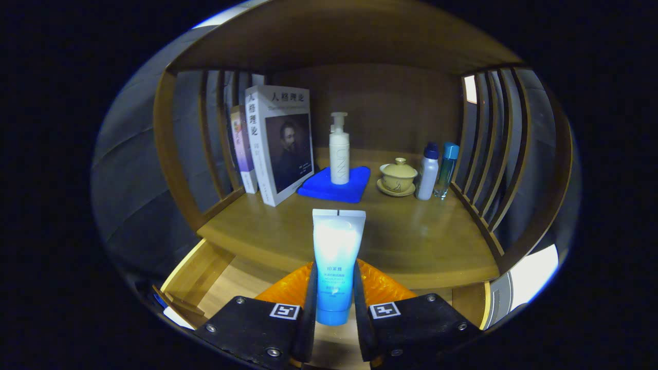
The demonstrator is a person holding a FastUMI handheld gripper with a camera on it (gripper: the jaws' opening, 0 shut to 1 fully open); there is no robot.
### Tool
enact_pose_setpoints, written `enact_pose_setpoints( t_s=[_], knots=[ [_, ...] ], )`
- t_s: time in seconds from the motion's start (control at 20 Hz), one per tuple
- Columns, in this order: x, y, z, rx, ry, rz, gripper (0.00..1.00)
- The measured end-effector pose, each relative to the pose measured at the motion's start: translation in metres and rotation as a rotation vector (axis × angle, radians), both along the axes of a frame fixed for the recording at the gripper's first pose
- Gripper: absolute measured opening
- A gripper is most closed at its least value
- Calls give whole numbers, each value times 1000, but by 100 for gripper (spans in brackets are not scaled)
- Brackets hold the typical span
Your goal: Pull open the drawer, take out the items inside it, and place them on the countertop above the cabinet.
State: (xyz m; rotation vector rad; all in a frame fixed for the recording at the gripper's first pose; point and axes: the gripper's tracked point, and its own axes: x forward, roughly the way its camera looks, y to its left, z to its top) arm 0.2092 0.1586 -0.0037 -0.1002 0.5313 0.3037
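the blue tube [335,267] is held upright, clamped between both fingers of the gripper [334,308], above the open drawer [205,267] and before the countertop [411,241]. it should be carried forward and set down on bare wood, short of the blue cloth [354,187].

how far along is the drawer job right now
Done: the wooden drawer is pulled open below the wooden countertop. In hand: the gripper is shut on the blue-and-white squeeze tube, held upright above the drawer. Left: setting it on the countertop; any other drawer items are hidden.
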Motion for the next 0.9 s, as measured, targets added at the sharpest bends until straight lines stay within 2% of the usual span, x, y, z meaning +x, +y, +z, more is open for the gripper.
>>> enact_pose_setpoints(
  t_s=[0.35,0.55,0.85,0.9],
  knots=[
    [45,5,-2,52,6,-83,35],
    [60,3,-16,38,23,-124,40],
    [74,-6,-24,26,7,-158,52],
    [71,-6,-21,22,-6,-156,61]
  ],
)
